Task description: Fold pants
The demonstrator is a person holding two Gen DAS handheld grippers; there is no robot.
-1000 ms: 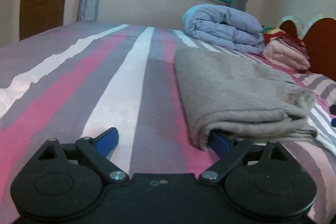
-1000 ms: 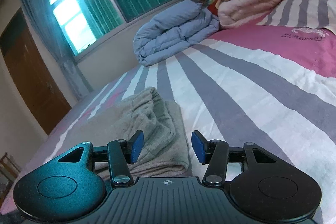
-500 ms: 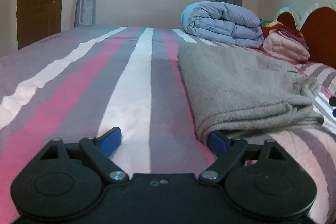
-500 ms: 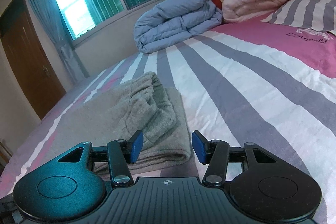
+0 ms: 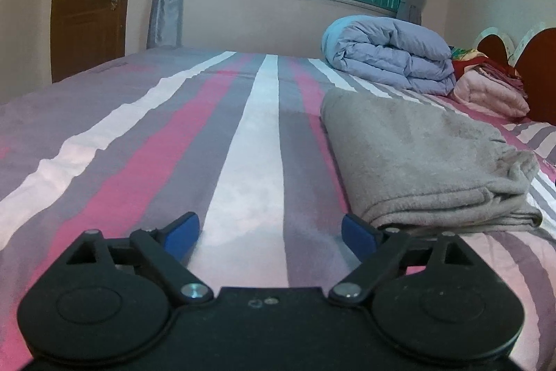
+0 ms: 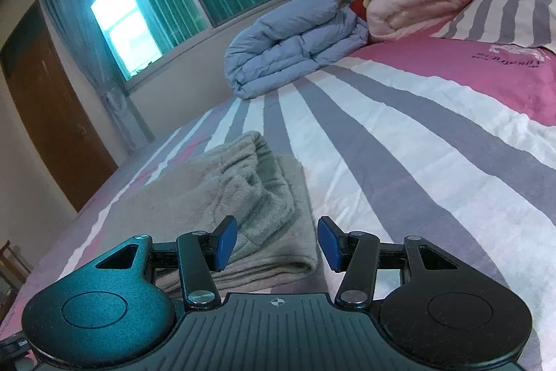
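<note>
Pants, folded grey fleece on bed: soft, light, floppy; grab thick folded edge; left gripper and right gripper fingers spread, empty.

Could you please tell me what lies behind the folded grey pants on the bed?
Behind the pants sits a rolled blue duvet, with pink folded bedding beside it. The sheet beneath the pants is hidden.

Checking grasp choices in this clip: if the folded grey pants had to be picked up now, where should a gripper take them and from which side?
Probably the rounded folded edge of the grey pants, nearest the open left gripper. Come in low along the striped bedsheet, one finger under the fold. The bunched waistband end has loose layers likely to separate.
</note>
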